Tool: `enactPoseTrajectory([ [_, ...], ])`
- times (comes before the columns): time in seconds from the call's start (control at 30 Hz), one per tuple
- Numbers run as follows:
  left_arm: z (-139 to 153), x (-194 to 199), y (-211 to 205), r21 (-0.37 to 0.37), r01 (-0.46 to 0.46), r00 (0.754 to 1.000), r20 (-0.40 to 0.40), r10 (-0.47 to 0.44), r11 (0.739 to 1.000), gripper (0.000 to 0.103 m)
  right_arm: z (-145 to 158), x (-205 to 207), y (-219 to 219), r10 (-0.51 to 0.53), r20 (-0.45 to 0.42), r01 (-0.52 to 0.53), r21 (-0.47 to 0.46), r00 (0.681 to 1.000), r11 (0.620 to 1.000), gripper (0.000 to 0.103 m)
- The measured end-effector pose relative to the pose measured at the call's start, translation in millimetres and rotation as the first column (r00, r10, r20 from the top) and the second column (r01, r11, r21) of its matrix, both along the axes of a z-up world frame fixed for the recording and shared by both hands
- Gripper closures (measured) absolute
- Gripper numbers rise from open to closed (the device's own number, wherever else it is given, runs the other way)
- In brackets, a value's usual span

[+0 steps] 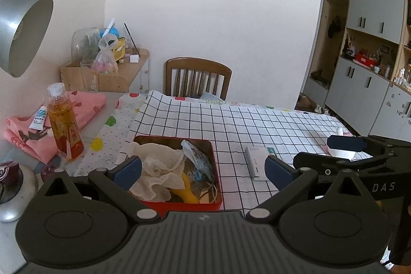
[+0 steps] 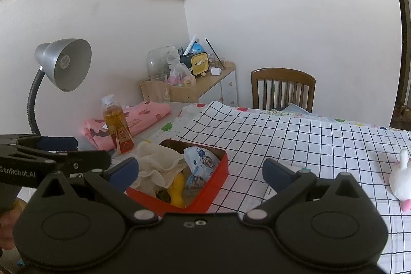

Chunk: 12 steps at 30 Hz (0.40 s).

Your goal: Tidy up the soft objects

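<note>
A red box sits on the checked tablecloth, close in front of both grippers. Inside it lie a crumpled white cloth, a printed blue face mask and a yellow object. My left gripper is open above the box's near edge and holds nothing. My right gripper is open too, with the red box and its mask showing between its fingers. A white and pink plush toy lies on the cloth to the right, apart from both grippers.
A flat white packet lies right of the box. On the left stand a tea bottle, a small tube, a folded pink cloth and a grey desk lamp. A wooden chair stands behind the table.
</note>
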<state>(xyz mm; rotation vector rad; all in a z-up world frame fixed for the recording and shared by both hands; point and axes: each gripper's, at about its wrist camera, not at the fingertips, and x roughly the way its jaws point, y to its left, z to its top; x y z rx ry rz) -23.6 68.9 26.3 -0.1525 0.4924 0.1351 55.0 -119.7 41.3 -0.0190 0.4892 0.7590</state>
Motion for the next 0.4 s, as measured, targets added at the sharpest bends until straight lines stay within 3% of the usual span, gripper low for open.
enactPoseTrajectory([
  [0.4, -0.9, -0.1, -1.8, 0.002, -0.010, 1.000, -0.007, 0.010, 1.000, 0.000, -1.0, -1.2, 3.2, 0.005, -0.007, -0.005, 0.000, 1.000, 1.000, 0.000],
])
